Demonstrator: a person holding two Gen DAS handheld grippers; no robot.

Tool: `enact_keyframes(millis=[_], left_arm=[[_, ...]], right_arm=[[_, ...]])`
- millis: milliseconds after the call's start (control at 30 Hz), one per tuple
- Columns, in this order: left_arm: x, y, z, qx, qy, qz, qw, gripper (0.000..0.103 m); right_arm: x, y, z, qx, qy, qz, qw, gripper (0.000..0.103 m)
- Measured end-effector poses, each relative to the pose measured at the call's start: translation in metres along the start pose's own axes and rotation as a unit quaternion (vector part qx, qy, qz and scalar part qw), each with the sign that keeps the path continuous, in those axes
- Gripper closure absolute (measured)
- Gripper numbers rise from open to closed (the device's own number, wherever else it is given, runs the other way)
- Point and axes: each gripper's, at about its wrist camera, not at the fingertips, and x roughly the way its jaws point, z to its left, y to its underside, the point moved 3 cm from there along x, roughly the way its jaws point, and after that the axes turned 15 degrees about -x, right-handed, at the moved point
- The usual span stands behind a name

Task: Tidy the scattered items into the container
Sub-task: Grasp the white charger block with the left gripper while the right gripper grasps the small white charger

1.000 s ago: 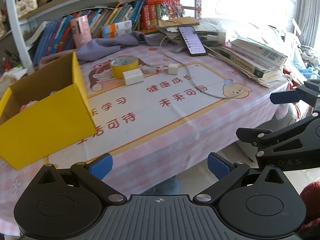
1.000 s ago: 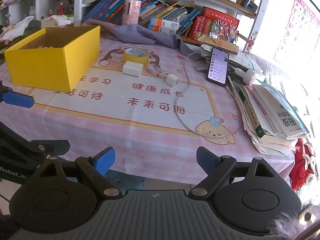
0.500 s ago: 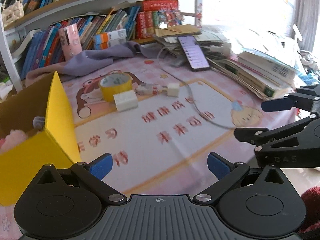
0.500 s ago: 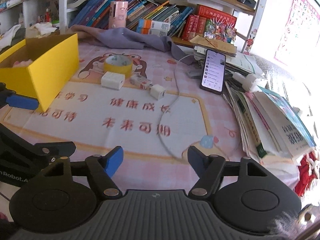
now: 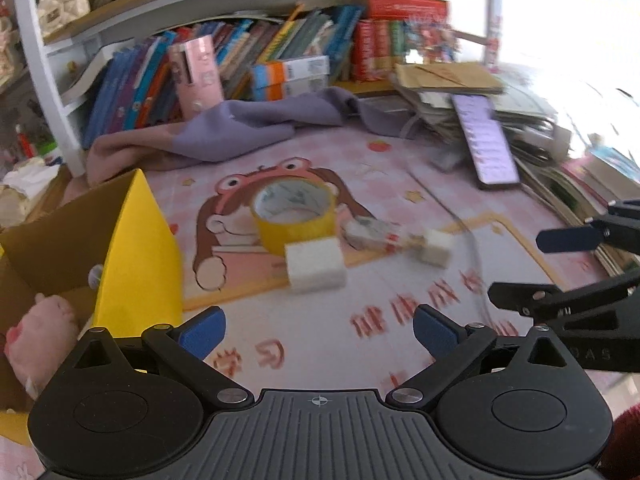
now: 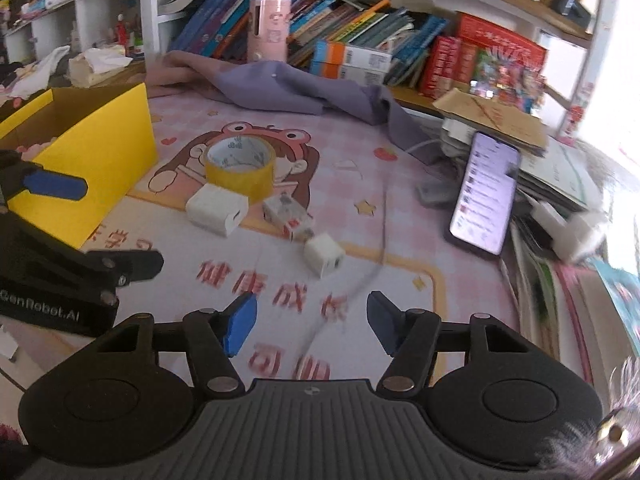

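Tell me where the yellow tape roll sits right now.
Mid-table in both views, the yellow tape roll stands right of the yellow box, with the larger white charger just before it.

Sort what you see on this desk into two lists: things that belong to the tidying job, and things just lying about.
Part of the job:
yellow cardboard box
yellow roll of tape
large white charger block
small white charger cube
small printed packet
thin grey cable

Just lying about:
lit smartphone
purple cloth
pink cylindrical tin
stacked books and papers
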Motion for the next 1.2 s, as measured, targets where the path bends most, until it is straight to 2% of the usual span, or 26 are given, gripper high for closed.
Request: enact_keyframes(millis=[200, 533, 967, 1067, 1133, 1200], left_arm=[[0.04, -0.02, -0.001, -0.023, -0.027, 0.026, 0.999, 0.006], [0.095, -0.036, -0.003, -0.042, -0.051, 0.067, 0.9956, 0.01], [0.126, -0.037, 0.0, -0.07, -0.058, 0.098, 0.991, 0.017], [0.125, -0.037, 0.001, -0.08, -0.05, 0.099, 0.9906, 0.024], [0.123, -0.038, -0.001, -0.076, -0.046, 0.097, 0.9913, 0.037], [0.123, -0.039, -0.003, -0.068, -0.042, 0.099, 0.9919, 0.038]], right_arm=[[0.044, -0.016, -0.019, -0.024, -0.038, 0.011, 0.999, 0.051], [0.097, -0.026, -0.035, -0.044, -0.086, 0.034, 0.995, 0.054], [0.122, -0.026, -0.04, -0.047, -0.126, 0.046, 0.99, 0.061], [0.122, -0.026, -0.041, -0.049, -0.128, 0.045, 0.99, 0.062], [0.122, -0.026, -0.042, -0.053, -0.127, 0.044, 0.989, 0.064], [0.122, -0.026, -0.041, -0.06, -0.127, 0.041, 0.989, 0.072]])
